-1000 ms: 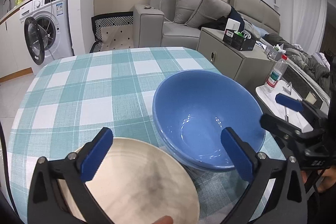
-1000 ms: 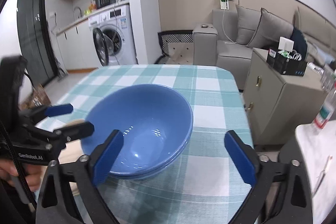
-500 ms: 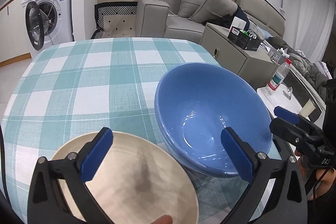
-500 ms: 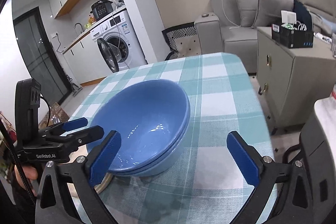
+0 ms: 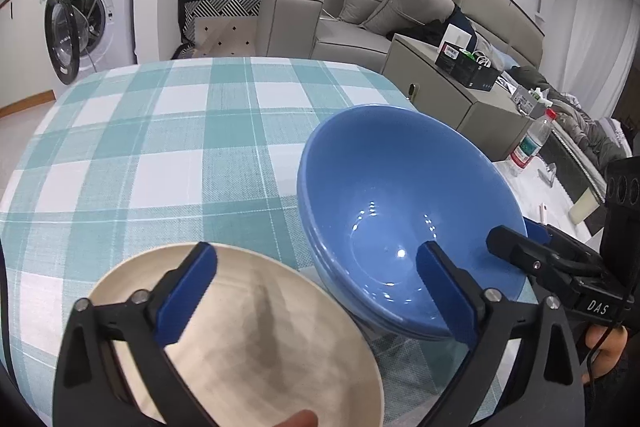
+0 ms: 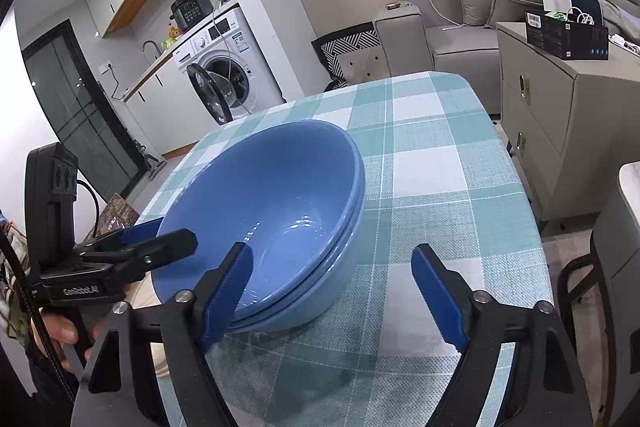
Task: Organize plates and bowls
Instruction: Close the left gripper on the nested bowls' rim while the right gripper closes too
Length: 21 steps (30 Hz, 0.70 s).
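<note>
- Blue pads of the left hand-held gripper [image 5: 316,291] stand wide but are closing; the left pad sits over the cream plate [image 5: 240,343], the right pad over the near rim of the blue bowls [image 5: 400,207]. Whether either pad touches is unclear.
- The right hand-held gripper [image 6: 332,291] is also wide and closing, its left pad at the bowls' near rim, its right pad over the checked cloth of the bench [image 6: 440,167].
- Two blue bowls are nested, the upper one empty.
- The cream plate lies just beside them, bare.
</note>
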Available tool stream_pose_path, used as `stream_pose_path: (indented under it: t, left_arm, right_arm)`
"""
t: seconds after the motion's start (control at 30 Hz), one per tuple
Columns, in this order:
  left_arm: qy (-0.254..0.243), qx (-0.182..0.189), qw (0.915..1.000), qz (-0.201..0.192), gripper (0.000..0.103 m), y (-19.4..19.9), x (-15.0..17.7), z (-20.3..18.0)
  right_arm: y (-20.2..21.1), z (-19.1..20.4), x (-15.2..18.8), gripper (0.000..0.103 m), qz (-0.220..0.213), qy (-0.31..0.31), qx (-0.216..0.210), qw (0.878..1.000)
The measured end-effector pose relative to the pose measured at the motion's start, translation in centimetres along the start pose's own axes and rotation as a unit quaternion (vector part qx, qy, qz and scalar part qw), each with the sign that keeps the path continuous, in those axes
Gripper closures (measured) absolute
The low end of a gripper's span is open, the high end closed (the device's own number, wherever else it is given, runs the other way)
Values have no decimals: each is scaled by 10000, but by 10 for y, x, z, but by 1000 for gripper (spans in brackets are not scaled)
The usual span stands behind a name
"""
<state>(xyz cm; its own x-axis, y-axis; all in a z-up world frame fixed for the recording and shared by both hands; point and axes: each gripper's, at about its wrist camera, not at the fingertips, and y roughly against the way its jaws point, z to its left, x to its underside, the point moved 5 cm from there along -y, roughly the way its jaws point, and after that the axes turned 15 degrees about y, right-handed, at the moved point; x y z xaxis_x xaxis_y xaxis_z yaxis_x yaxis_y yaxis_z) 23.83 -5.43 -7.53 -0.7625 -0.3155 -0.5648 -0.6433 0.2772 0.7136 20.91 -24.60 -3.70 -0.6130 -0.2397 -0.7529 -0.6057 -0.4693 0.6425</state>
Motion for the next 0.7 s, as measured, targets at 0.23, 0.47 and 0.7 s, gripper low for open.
stream_pose_path:
  t: [0.23, 0.47, 0.7]
  left_arm:
    - [-15, 252, 9995, 186, 28, -3, 6, -5]
    - [-84, 318, 9993, 157, 49, -1, 9, -15]
    - [-126, 140, 9998, 74, 55, 1, 10, -17]
  right_arm:
    - [-1, 10, -1, 32, -29, 49, -121, 9999]
    - [-1, 16, -4, 45, -79, 128, -116, 9998]
    - [-1, 17, -3, 48, -80, 189, 2, 9998]
